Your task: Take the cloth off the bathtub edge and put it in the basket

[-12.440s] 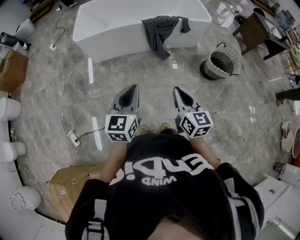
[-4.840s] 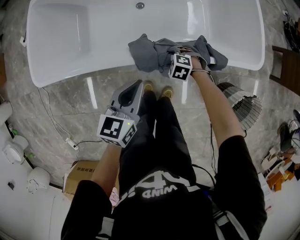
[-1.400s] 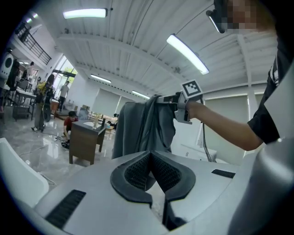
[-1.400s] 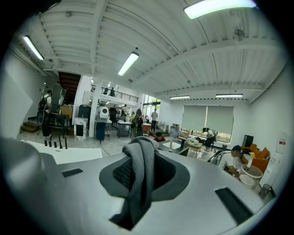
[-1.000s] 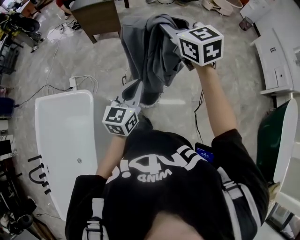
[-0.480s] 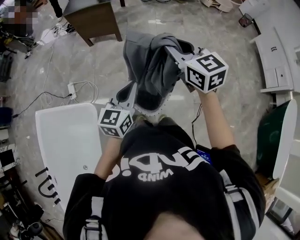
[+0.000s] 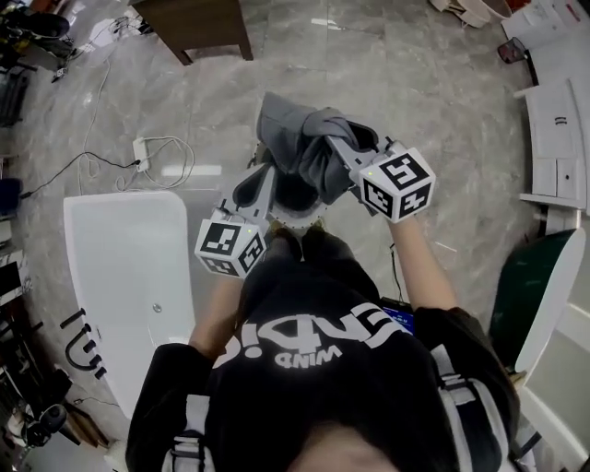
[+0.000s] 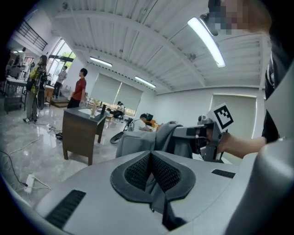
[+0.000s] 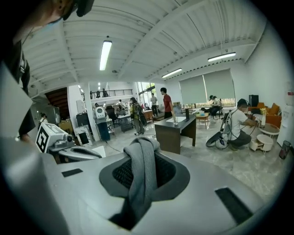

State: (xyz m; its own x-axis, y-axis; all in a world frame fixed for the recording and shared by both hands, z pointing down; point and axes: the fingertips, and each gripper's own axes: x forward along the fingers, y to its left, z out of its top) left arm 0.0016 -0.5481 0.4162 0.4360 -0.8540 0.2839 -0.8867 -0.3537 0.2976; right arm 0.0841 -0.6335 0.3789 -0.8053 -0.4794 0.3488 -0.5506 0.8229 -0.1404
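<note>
The grey cloth (image 7: 300,147) hangs bunched from my right gripper (image 7: 324,140), which is shut on a fold of it. In the right gripper view a strip of the cloth (image 9: 140,170) runs up between the pads and droops over the tips. Part of the basket's pale rim (image 7: 295,218) shows just below the hanging cloth, close to the person's feet. My left gripper (image 7: 265,171) is held beside the cloth on its left; its pads (image 8: 138,167) meet with nothing between them. From the left gripper view the cloth (image 8: 142,140) and the right gripper (image 8: 186,132) lie straight ahead.
The white bathtub (image 7: 120,277) lies at the left on the marble floor. A dark wooden table (image 7: 198,23) stands at the top, with a power strip and cable (image 7: 140,152) near it. White fixtures (image 7: 558,120) and a green object (image 7: 521,295) line the right side.
My right gripper has come down with the cloth, which now hangs lower, over the basket. The left gripper has shifted a little beside it.
</note>
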